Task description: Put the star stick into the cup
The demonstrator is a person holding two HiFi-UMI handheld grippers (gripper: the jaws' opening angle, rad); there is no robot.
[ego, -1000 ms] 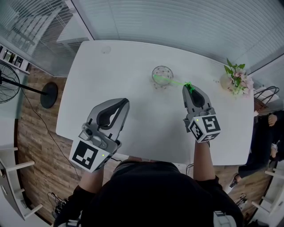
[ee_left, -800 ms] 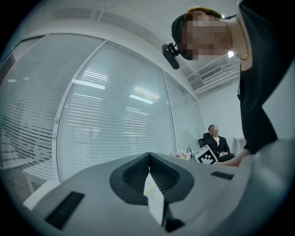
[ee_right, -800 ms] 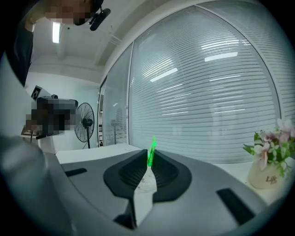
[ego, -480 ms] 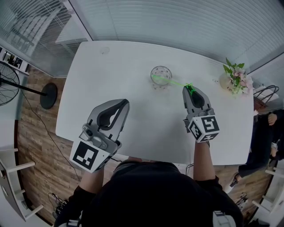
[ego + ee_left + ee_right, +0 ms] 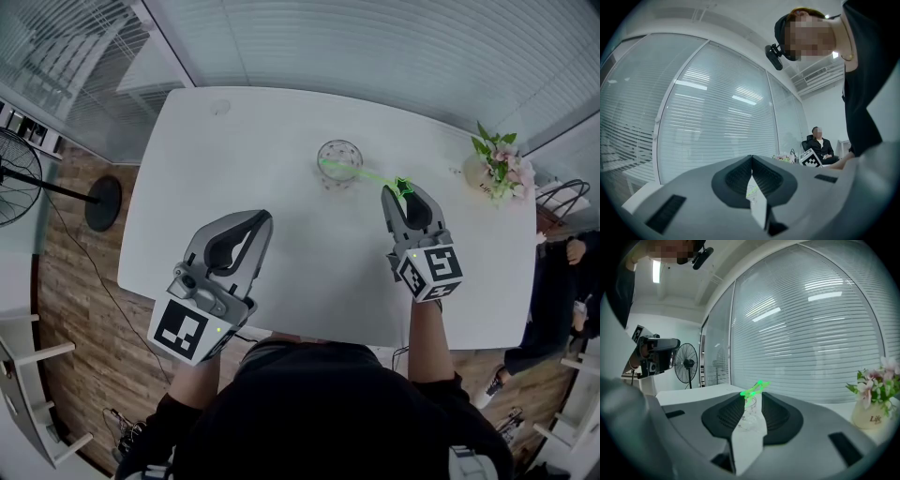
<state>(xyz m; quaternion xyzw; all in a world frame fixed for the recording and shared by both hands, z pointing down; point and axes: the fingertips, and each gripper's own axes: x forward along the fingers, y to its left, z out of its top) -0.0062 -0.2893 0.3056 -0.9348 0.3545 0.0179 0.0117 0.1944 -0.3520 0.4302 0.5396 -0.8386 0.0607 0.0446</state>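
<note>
With the right claw [image 5: 400,190] just spread apart, the star stick [image 5: 366,172] in the cup [image 5: 340,157] at ten o'clock could be pulled out if snagged; the left claw [image 5: 265,216] is closed.

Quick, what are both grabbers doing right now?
Left gripper: shut, empty.
Right gripper: open, jaws have just been opening; the star stick sits between them, not squeezed, its far end in the cup.

left gripper [image 5: 262,216] at lower left, held level, jaws closed tip to tip, nothing between them, right gripper [image 5: 398,190] ahead of a bare right forearm [image 5: 427,333], tilted slightly down, jaws just opening, now parted, star stick [image 5: 361,172] at tips, unpressed
</note>
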